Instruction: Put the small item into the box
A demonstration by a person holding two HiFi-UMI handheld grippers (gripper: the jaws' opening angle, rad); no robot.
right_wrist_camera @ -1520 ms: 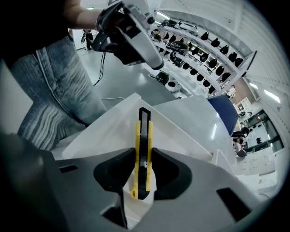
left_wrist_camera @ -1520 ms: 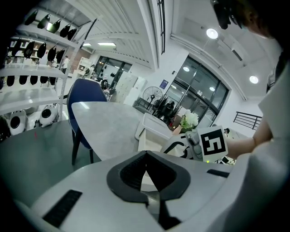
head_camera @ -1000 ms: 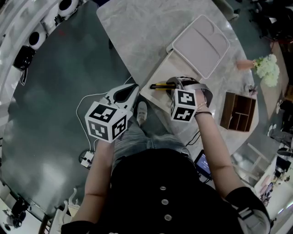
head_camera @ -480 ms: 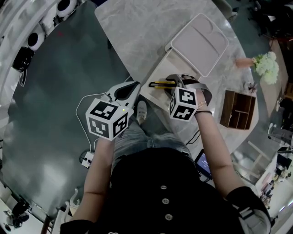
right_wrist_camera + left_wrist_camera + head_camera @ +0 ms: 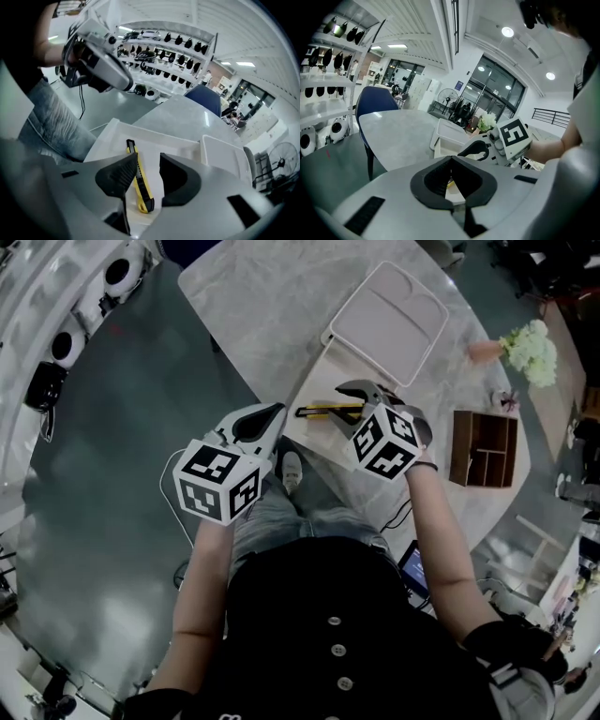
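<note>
A yellow and black utility knife (image 5: 328, 412) lies flat on the floor of the open white box (image 5: 309, 432) at the table's near edge. My right gripper (image 5: 349, 404) hangs just above it. In the right gripper view the knife (image 5: 140, 185) lies below and between the spread jaws of that gripper (image 5: 147, 159), untouched. Those jaws have just been moving, opening wide and then narrowing slightly, with nothing gripped. My left gripper (image 5: 279, 411) is off the table's edge left of the box. Its tips meet (image 5: 451, 159) and hold nothing.
The box's white lid (image 5: 384, 322) lies just beyond the box. A wooden divider tray (image 5: 483, 448) and a bunch of flowers (image 5: 525, 351) stand at the right. A blue chair (image 5: 375, 98) stands at the table's far side. Cables (image 5: 173, 484) lie on the floor.
My right gripper has lifted away from the knife and rolled, its jaws standing wider. The knife stays in the box. The left gripper has risen slightly.
</note>
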